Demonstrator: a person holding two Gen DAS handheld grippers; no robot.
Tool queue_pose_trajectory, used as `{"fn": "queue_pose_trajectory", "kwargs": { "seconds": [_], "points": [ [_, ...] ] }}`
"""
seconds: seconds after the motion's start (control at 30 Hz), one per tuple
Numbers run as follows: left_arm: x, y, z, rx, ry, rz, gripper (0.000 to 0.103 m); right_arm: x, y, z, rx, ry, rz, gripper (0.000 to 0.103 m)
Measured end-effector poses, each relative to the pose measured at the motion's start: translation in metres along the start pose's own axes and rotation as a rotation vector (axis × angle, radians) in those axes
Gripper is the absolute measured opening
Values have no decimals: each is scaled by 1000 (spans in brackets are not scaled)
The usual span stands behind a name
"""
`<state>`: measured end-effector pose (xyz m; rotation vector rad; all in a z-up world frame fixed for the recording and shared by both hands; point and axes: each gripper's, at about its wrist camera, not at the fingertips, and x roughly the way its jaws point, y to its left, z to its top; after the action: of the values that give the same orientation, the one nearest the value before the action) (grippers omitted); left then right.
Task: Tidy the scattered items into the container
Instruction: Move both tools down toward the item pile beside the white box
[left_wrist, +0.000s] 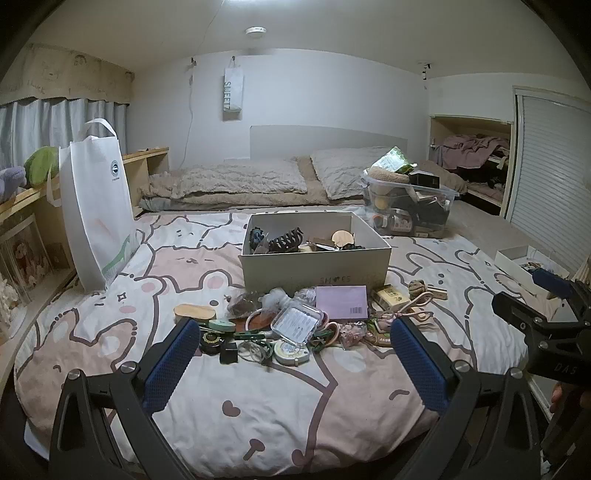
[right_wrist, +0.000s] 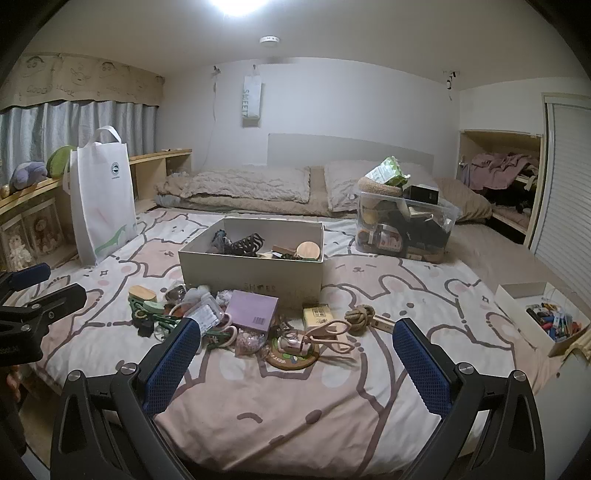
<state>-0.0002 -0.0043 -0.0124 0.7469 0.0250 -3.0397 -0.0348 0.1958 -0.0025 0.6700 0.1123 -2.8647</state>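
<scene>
1. Left gripper (left_wrist: 295, 343), black w/ blue textured pads: jaws spread wide, nothing between the pads, hovering over the near edge of the bed, tilted down toward the clutter.
2. Right gripper (right_wrist: 295, 341), same build: jaws also at full spread, empty, just right of the left one; each shows at the edge of the other's view.
3. Pink-and-white cartoon bear bedspread (left_wrist: 258, 413) lies under both, bare in the foreground.
4. Scattered pile just past the fingertips: round green-rimmed tin (left_wrist: 290, 351), small black cube (left_wrist: 229, 352), clear plastic rectangular case (left_wrist: 295, 322), oval wooden-topped box (left_wrist: 194, 311), lilac flat card box w/ barcode (left_wrist: 341, 302), pink scissor-shaped eyelash curler (right_wrist: 327, 332), knotted tan rope ball (right_wrist: 360, 314), round brown coaster (right_wrist: 293, 356).
5. Container: open white cardboard shoebox (left_wrist: 314, 267), directly behind the pile, touching its far edge; already holds a black claw hair clip (left_wrist: 284, 240) and a round wooden disc (left_wrist: 341, 236), among other bits.
6. Farther out: white tote bag w/ green print (left_wrist: 96, 210) upright at left, clear plastic storage bin (left_wrist: 410, 206) crammed full at right rear, small open white tray of bits (right_wrist: 532, 310) at far right.
</scene>
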Motion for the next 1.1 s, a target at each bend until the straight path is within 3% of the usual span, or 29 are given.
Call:
{"fn": "queue_pose_trajectory", "kwargs": {
  "seconds": [0.53,1.1],
  "points": [
    [6,2,-12,-9,20,2,103,12,2,-5,-1,33,8,103],
    [58,20,-24,-50,166,-1,103,61,7,-23,3,170,38,103]
  ]
}}
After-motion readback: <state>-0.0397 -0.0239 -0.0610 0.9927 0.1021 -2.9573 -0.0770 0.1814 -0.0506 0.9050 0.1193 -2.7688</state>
